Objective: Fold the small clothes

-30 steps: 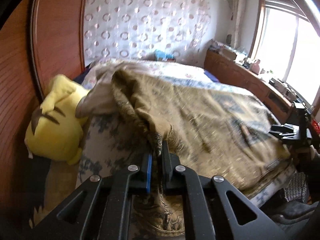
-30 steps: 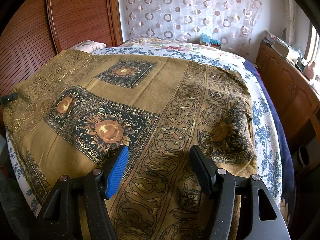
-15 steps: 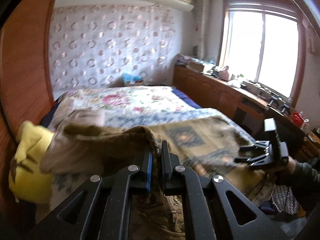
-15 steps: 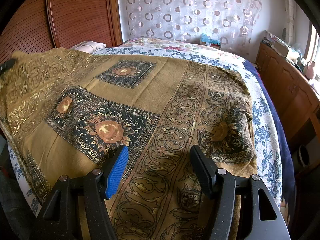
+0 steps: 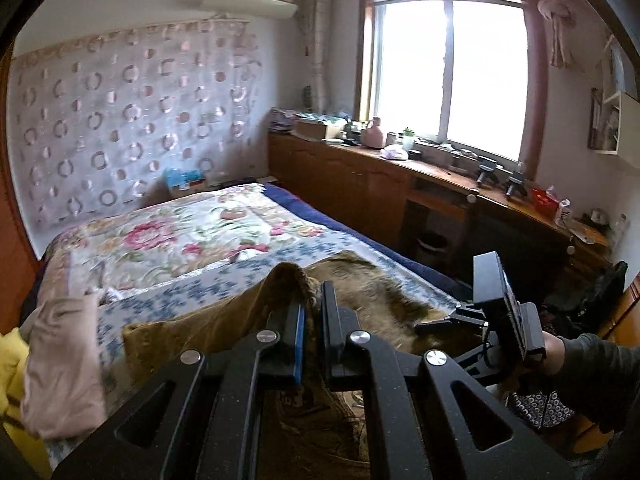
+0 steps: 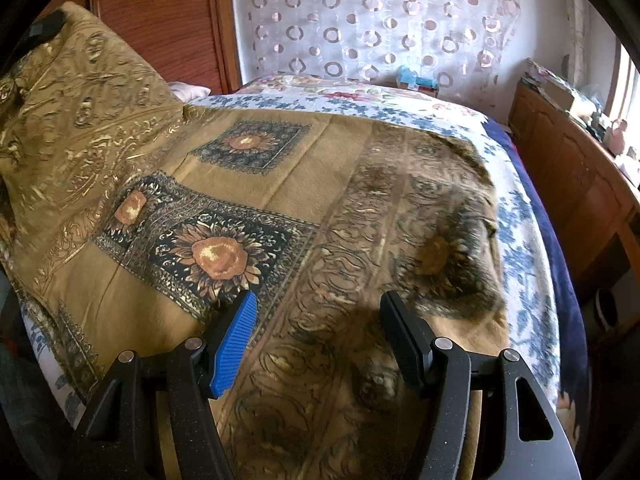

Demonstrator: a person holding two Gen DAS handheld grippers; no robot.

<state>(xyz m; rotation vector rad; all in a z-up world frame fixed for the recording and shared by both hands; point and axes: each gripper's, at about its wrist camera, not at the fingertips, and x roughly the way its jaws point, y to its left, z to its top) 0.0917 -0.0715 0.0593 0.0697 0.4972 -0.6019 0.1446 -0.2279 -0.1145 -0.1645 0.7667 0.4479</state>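
A large golden-brown cloth with sunflower squares (image 6: 320, 168) lies spread over the bed. My left gripper (image 5: 314, 300) is shut on a bunched edge of this cloth (image 5: 286, 278) and holds it up above the bed. In the right wrist view that lifted side rises as a tall flap (image 6: 80, 92) at the upper left, with a black bit of the left gripper (image 6: 48, 26) at its top. My right gripper (image 6: 320, 308) hovers open just over the cloth's near border, with nothing between its fingers. In the left wrist view it shows at the right (image 5: 438, 323), held by a hand in a dark sleeve.
The bed's floral cover (image 5: 180, 236) shows beyond the cloth. A beige garment (image 5: 60, 360) and a yellow plush toy (image 5: 10, 364) lie at the left. Wooden cabinets (image 5: 360, 184) under the window line the right side. A wooden headboard (image 6: 160, 20) stands behind.
The left gripper rose and swung toward the right with the cloth edge in it. In the right wrist view the cloth's left side lifted off the bed. The right gripper stayed still.
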